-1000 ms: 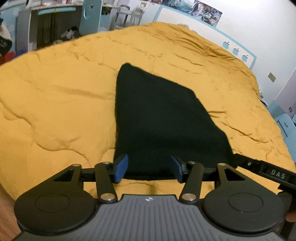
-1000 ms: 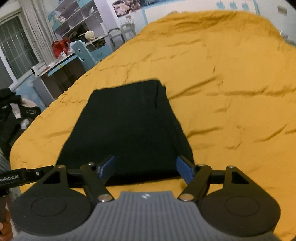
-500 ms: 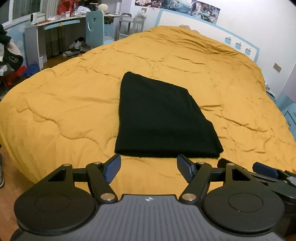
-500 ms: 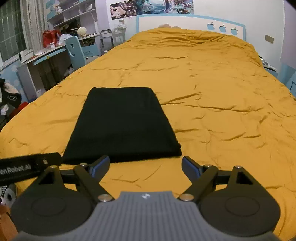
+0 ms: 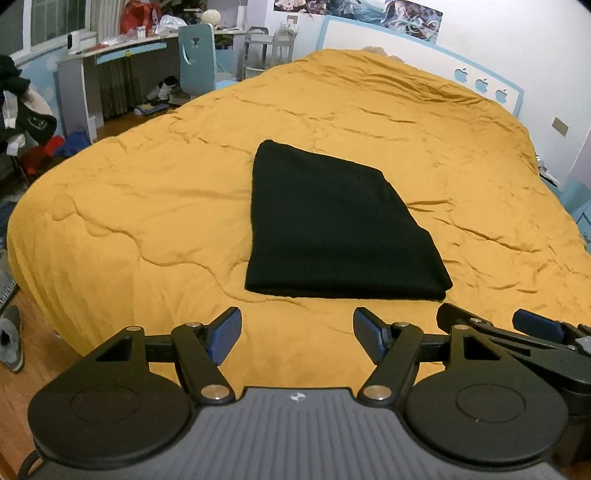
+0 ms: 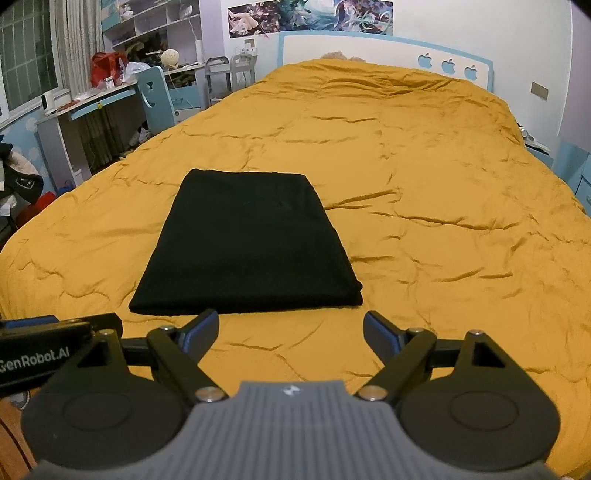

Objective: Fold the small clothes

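One black garment (image 5: 332, 229), folded into a flat rectangle, lying on one mustard-yellow quilt (image 5: 147, 206) that covers the bed. Seen at twelve o'clock from the left gripper (image 5: 297, 334), just beyond its tips and not touching them. Same garment (image 6: 243, 240) seen from the right gripper (image 6: 291, 332) at about eleven o'clock, its near edge just past the left pad. Quilt (image 6: 443, 206) creased all over, bare apart from the garment.

Two grippers, side by side at the near edge of the bed. Left one: jaws wide, having just been opening, nothing between the two blue pads (image 5: 225, 334) but yellow quilt. Right one: jaws wide as well, likewise having just been opening, nothing between its two blue pads (image 6: 201, 330). Right gripper visible at three o'clock in the left view, left gripper at nine o'clock in the right view, bearing white lettering.

One pale-blue headboard (image 6: 388, 51) at twelve o'clock, with three blue apple shapes (image 6: 448, 64). One band of posters (image 6: 310, 14) on the wall above. At ten o'clock one desk (image 6: 92, 99), one light-blue chair (image 6: 155, 96), one red bag (image 6: 105, 70). At nine o'clock a heap of dark clothes (image 5: 26, 114), number not countable.
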Action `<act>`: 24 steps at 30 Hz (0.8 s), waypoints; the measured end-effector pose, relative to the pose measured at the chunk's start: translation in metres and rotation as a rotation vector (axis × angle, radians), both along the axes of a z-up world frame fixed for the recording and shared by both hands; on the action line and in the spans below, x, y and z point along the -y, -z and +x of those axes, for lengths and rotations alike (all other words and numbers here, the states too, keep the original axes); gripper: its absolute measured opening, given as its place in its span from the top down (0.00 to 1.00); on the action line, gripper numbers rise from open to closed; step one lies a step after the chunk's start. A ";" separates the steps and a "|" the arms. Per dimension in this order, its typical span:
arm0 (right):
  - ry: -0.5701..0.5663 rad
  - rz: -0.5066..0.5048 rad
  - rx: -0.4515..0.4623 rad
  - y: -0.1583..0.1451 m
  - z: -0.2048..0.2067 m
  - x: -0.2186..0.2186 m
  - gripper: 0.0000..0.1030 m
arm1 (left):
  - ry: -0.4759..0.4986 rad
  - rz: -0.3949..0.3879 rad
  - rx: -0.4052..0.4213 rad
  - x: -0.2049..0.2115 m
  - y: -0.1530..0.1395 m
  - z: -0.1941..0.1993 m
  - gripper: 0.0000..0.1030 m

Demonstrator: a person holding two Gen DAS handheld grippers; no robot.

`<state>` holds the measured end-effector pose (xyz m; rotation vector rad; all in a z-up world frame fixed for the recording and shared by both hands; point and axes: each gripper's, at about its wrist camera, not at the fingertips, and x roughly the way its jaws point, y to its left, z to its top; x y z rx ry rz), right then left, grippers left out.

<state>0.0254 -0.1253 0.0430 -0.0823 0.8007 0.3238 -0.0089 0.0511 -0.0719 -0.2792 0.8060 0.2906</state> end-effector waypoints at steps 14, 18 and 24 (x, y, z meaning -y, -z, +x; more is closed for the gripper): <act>0.009 -0.011 -0.020 0.001 -0.003 -0.001 0.21 | 0.002 0.031 -0.008 0.002 0.000 -0.001 0.22; 0.012 -0.011 -0.026 0.001 -0.003 0.000 0.21 | 0.005 0.028 -0.012 0.001 0.002 0.000 0.22; 0.018 -0.012 -0.032 0.001 -0.003 0.000 0.21 | 0.012 0.026 -0.006 0.003 0.003 0.000 0.22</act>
